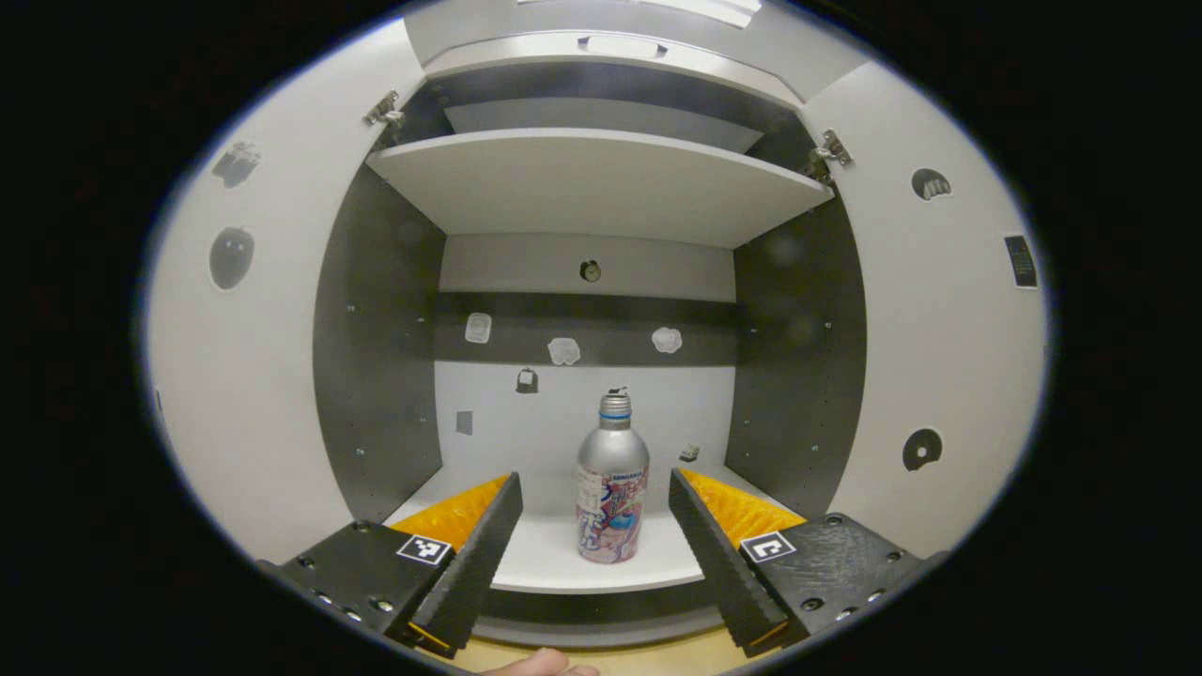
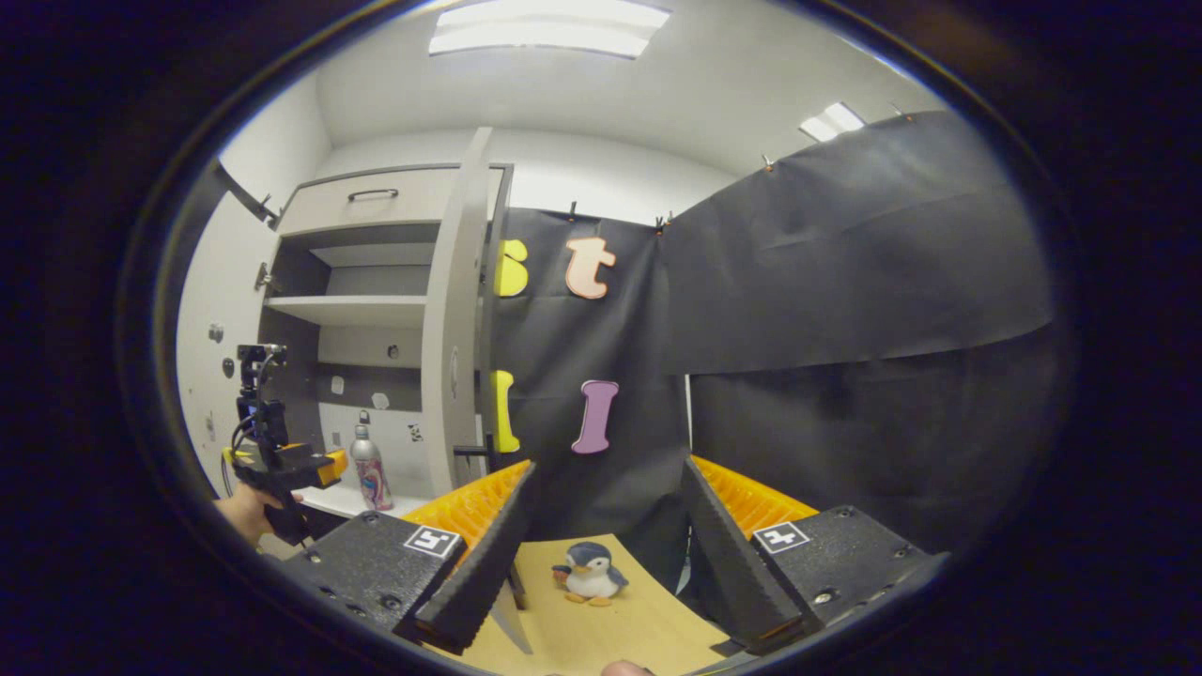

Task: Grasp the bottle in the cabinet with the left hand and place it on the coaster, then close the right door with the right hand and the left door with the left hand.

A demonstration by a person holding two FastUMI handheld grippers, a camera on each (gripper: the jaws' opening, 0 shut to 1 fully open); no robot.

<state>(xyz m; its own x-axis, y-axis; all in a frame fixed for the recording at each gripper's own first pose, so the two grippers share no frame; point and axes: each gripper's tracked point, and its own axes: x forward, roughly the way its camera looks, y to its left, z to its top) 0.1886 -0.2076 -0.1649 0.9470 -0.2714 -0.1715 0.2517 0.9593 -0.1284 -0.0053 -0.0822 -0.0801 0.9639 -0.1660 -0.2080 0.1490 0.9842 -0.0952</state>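
We held the left gripper (image 1: 593, 540) with jaws spread, the bottle (image 1: 612, 492) standing untouched between them on the cabinet (image 1: 376, 329) shelf. Our right gripper (image 2: 603, 540), jaws likewise spread, faced a toy penguin (image 2: 590, 573) on the tan surface (image 2: 648, 624).

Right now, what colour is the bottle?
Silver bottle with a colourful printed label on its lower half; clearest in the left gripper view.

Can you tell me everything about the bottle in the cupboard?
The bottle looks like shiny silver metal, with a narrow neck, a screw cap and a colourful picture label round its lower half. It stands upright on the cabinet's bottom shelf, near the front edge, both doors open. Nothing grips it: the left gripper is open in front, fingers apart on either side, not touching.
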